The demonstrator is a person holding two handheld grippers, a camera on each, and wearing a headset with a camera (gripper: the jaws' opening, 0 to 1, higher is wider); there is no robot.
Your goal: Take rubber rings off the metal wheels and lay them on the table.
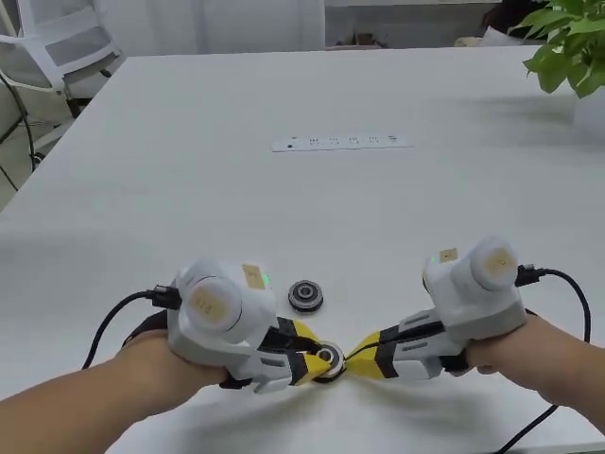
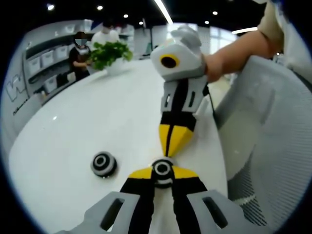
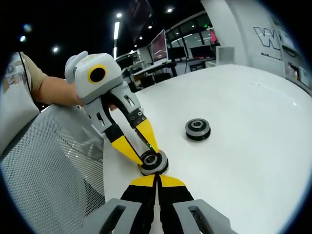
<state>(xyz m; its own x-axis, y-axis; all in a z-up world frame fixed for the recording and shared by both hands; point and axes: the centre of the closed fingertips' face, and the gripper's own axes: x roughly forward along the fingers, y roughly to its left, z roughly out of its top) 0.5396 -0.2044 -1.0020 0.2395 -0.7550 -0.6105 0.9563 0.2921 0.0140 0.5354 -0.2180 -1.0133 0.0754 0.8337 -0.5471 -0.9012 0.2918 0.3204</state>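
White tabletop (image 1: 189, 142), office room. Held wheel (image 1: 328, 359) flat, axis up, clamped in left gripper (image 1: 310, 364) jaws. Right gripper (image 1: 355, 360) jaws closed, tips at held wheel's rim, possibly pinching ring. Spare wheel (image 1: 305, 295) just behind held wheel, flat.

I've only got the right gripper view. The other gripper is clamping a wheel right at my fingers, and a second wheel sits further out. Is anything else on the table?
Observer: Yes. In the head view a white power strip lies flat, well beyond the loose wheel.
Operator: Anything off to my right side?
Observer: A leafy plant stands at the far right corner of the table.
Operator: Is anybody around?
Observer: The left gripper view shows a person standing past that plant, away from the work.
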